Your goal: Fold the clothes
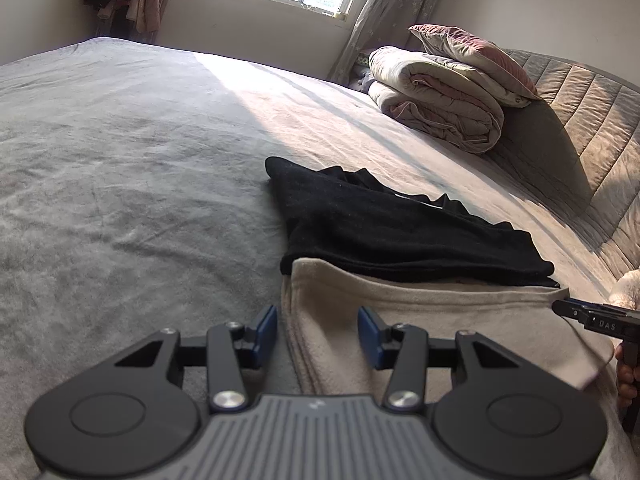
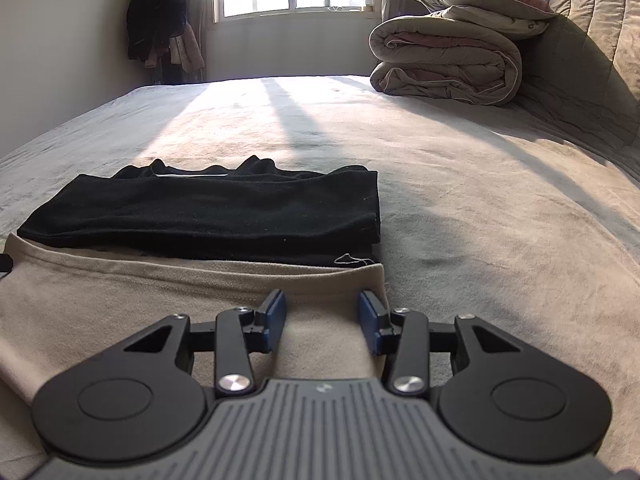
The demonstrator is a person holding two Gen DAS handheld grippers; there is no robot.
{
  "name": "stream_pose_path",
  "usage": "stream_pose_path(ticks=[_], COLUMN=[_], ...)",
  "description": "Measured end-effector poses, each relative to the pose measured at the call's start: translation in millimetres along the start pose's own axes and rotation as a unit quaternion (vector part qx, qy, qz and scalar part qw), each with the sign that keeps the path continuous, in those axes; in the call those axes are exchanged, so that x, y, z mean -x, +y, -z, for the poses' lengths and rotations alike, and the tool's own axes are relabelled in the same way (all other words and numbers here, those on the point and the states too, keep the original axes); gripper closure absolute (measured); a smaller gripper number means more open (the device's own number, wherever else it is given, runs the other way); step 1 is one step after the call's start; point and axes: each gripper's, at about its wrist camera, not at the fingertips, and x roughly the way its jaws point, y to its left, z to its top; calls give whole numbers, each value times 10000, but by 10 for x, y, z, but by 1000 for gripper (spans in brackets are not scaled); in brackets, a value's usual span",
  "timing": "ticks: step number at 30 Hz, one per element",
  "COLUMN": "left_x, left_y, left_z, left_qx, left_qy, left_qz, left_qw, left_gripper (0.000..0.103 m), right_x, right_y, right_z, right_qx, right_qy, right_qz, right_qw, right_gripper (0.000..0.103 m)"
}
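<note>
Two garments lie folded flat on the bed [image 2: 460, 184], a black one [image 2: 208, 208] touching the far edge of a beige one [image 2: 168, 292], while the left claw [image 1: 317, 330] and right claw [image 2: 323, 322] stand apart, empty, over the beige one's near corners, so little folding looks left.

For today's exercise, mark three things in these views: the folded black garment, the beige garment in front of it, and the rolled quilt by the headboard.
black garment [image 2: 208, 208], right wrist view, middle of its top fold.
beige garment [image 1: 420, 320], left wrist view, its flat upper layer.
rolled quilt [image 2: 444, 64], right wrist view, its rounded side.
</note>
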Motion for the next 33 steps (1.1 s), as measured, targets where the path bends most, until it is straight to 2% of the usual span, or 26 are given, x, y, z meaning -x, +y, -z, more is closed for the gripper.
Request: stream_pose_path(ticks=[4, 7, 9, 12, 15, 17, 26, 33], left_x=[164, 218, 181, 41, -86, -128, -121, -16], left_y=[9, -17, -84, -184, -153, -120, -118, -166], left_z=[-93, -123, -116, -61, -15, 21, 35, -43], left_qx=[116, 147, 28, -225, -174, -142, -126, 6], left_qy=[-363, -511, -444, -270, -85, -48, -40, -88], left_qz=[-21, 243, 404, 214, 31, 4, 52, 47], left_qw=[9993, 9983, 9982, 9992, 9998, 9999, 9999, 9999], left_gripper=[58, 63, 68, 68, 69, 75, 74, 61], right_x=[52, 92, 118, 114, 79, 51, -58, -42], right_y=[33, 58, 74, 102, 124, 107, 64, 151], right_z=[-44, -77, -99, -108, -98, -90, -69, -155], right_qx=[-29, -51, -66, -77, -47, -50, -42, -111], right_qy=[-79, -138, -177, -185, -145, -112, 80, 107], right_qz=[-10, -18, -23, -11, 32, 83, 198, 276], right_qw=[10000, 9999, 9998, 9998, 9999, 9999, 9998, 9995], right_gripper=[60, 60, 60, 60, 60, 60, 59, 56])
